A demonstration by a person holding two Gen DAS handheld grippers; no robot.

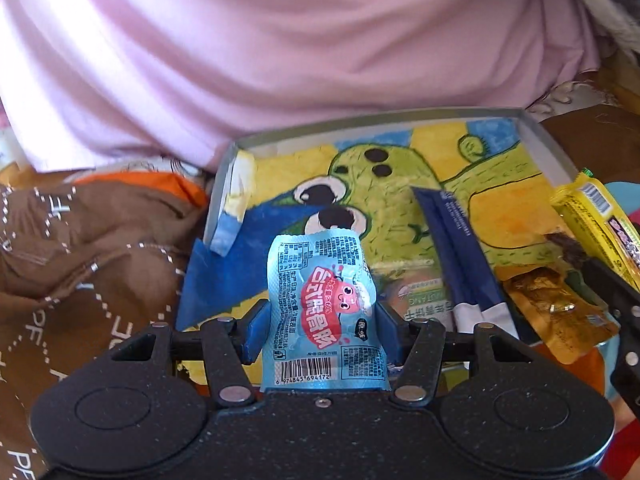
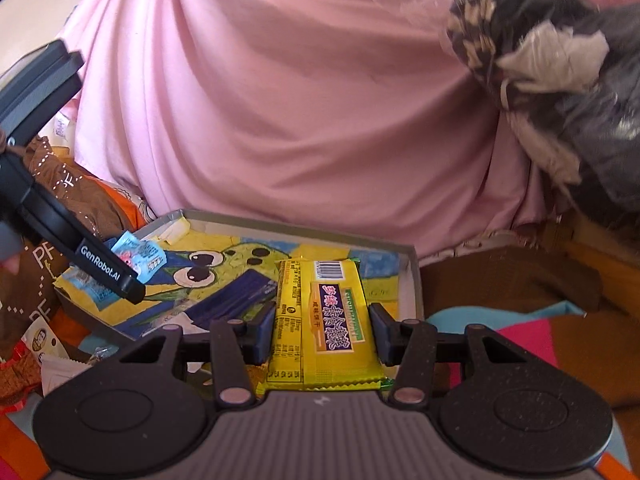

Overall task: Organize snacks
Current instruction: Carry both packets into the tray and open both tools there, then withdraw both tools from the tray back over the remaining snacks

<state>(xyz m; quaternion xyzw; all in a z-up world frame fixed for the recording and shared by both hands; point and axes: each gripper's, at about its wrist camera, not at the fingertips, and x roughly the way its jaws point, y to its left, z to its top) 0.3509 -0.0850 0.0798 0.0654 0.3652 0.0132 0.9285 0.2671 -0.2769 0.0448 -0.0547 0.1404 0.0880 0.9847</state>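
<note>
My left gripper (image 1: 322,326) is shut on a light blue sausage packet (image 1: 324,304), held over the near part of a shallow grey box (image 1: 360,124) lined with a cartoon frog picture. My right gripper (image 2: 320,332) is shut on a yellow biscuit pack (image 2: 320,320), held above the box's right side (image 2: 414,276). The left gripper's finger (image 2: 100,272) and its blue packet (image 2: 138,258) show at the left of the right wrist view. The yellow pack (image 1: 596,220) shows at the right edge of the left wrist view. A dark blue stick pack (image 1: 456,248) lies in the box.
A golden-brown pouch (image 1: 552,308) and a pale packet (image 1: 420,300) lie in the box near the blue stick. A person in a pink shirt (image 1: 280,40) stands just behind the box. Brown patterned fabric (image 1: 80,248) lies left; more snack packets (image 2: 36,344) sit at the lower left.
</note>
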